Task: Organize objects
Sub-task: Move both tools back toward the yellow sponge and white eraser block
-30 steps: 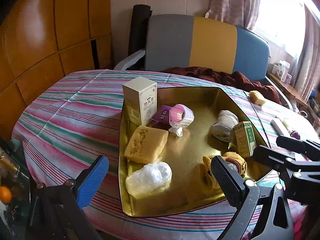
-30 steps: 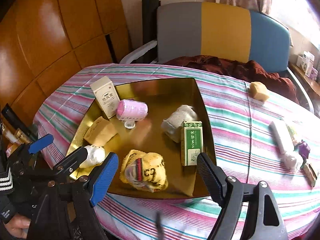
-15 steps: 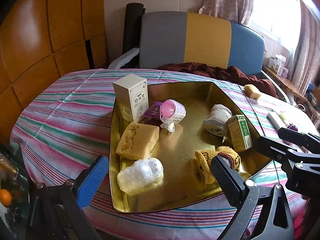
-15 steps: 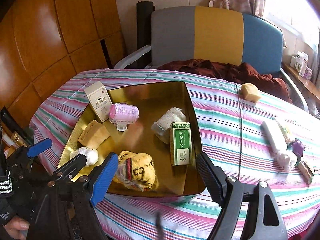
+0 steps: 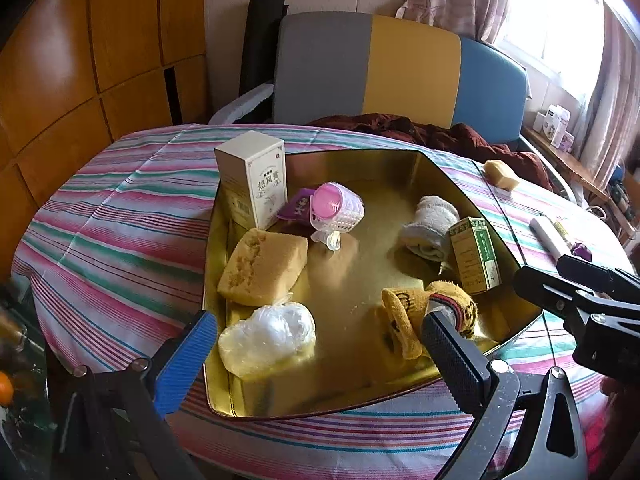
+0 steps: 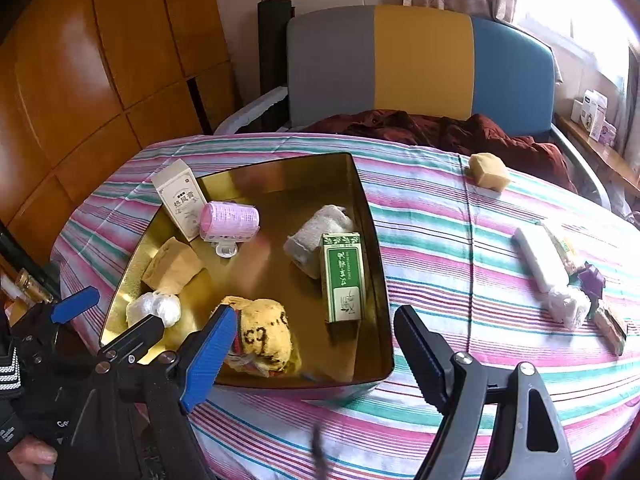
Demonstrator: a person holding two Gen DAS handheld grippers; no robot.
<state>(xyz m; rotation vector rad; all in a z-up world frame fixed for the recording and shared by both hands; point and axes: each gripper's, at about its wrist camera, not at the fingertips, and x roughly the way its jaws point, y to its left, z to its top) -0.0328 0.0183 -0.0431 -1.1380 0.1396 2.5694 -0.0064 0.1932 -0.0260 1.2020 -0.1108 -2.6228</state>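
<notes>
A gold tray (image 5: 360,396) (image 6: 372,216) sits on the striped table. It holds a white box (image 5: 252,178) (image 6: 180,198), a pink roller (image 5: 338,210) (image 6: 230,220), a yellow sponge (image 5: 264,266) (image 6: 172,266), a white plastic bundle (image 5: 268,334) (image 6: 154,308), a rolled white cloth (image 5: 430,222) (image 6: 316,234), a green box (image 5: 474,256) (image 6: 344,276) and a yellow cloth (image 5: 404,316) (image 6: 266,334). My left gripper (image 5: 316,344) (image 6: 108,320) is open and empty at the tray's near edge. My right gripper (image 6: 312,352) (image 5: 560,280) is open and empty at the tray's near right corner.
On the cloth right of the tray lie a small yellow sponge (image 6: 488,172) (image 5: 500,174), a white bar (image 6: 538,256) (image 5: 550,236), a white bundle (image 6: 568,304), a purple piece (image 6: 594,280) and small packets. A grey, yellow and blue chair (image 6: 420,64) with a maroon cloth stands behind the table.
Both grippers have drawn back and up a little from the tray, so the table looks smaller and lower in both views. The objects have not moved. Both grippers stay open.
</notes>
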